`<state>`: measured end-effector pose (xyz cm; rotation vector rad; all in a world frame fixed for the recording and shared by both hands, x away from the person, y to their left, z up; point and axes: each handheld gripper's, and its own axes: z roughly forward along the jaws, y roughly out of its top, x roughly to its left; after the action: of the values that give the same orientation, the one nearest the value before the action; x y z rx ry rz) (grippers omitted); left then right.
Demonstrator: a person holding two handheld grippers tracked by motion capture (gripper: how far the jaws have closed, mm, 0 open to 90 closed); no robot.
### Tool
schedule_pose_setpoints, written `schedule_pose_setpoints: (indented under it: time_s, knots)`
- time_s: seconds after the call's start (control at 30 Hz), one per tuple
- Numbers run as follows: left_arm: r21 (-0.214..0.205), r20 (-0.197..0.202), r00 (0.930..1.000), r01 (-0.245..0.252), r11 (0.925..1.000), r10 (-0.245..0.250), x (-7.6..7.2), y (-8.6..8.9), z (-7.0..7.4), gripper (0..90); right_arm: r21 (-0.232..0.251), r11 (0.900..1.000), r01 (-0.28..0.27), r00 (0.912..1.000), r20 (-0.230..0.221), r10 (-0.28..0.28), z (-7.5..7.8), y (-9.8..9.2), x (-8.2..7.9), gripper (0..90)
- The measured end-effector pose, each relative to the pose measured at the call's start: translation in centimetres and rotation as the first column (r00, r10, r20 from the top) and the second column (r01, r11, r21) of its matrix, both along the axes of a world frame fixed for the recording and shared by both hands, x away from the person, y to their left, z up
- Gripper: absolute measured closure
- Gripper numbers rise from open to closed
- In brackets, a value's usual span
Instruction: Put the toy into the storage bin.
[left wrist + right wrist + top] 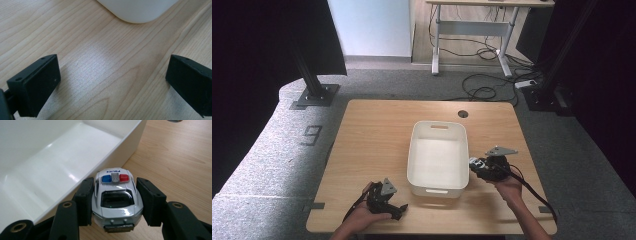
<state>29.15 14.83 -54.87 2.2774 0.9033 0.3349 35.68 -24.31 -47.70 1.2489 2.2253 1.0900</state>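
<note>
On the pale wooden table [377, 130], the right gripper [115, 202] clamps a white toy police car [116, 195] just beside the white plastic bin [50, 170]. Best lift it clear of the rim before releasing. The left gripper [112, 82] rests open, empty.

Both grippers are black. The left gripper [394, 209] carries a grey three-cornered plate [388, 187] on top, and a thin black cable trails from it toward the near edge. The right gripper [472, 163] bears a paler grey three-cornered plate [501, 151], and a thicker black cable [537, 196] runs from it to the near right. In the left gripper view the pads [35, 86] are blocky, matt black, with small screw holes near their corners. In the right gripper view the pads [84, 201] are flat black slabs on black links with brass-coloured rivets [67, 204]. The forearms are bare, with no sleeves visible.
</note>
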Motion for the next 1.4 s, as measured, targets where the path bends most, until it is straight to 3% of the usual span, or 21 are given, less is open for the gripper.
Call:
schedule_pose_setpoints:
  time_s: [0.23,0.53,0.9,1.13,1.4]
  knots:
    - [0.001,0.001,1.0000,0.000,1.0000,0.000,0.0,0.0,0.0,0.0,0.077,0.9966,0.026,0.9988,0.039,-0.029,1.6,-1.1,-0.2,50.1]
    - [0.000,0.000,1.0000,0.001,1.0000,-0.001,0.0,0.0,0.0,0.0,0.130,0.9908,0.036,0.9933,0.104,-0.050,3.9,-1.8,-0.9,50.1]
    - [0.000,0.001,1.0000,0.000,1.0000,0.000,0.0,0.0,0.0,0.0,0.154,0.9880,0.016,0.9888,0.144,-0.038,5.0,-1.1,-1.5,50.2]
    - [0.000,0.001,1.0000,-0.001,1.0000,0.001,0.0,0.0,0.0,0.0,0.138,0.9904,-0.010,0.9883,0.152,-0.012,5.1,0.2,-1.7,50.2]
    - [0.000,-0.001,1.0000,-0.002,1.0000,0.002,0.0,-0.1,0.0,0.0,0.172,0.9849,-0.016,0.9873,0.158,-0.012,5.9,1.4,-1.7,50.1]
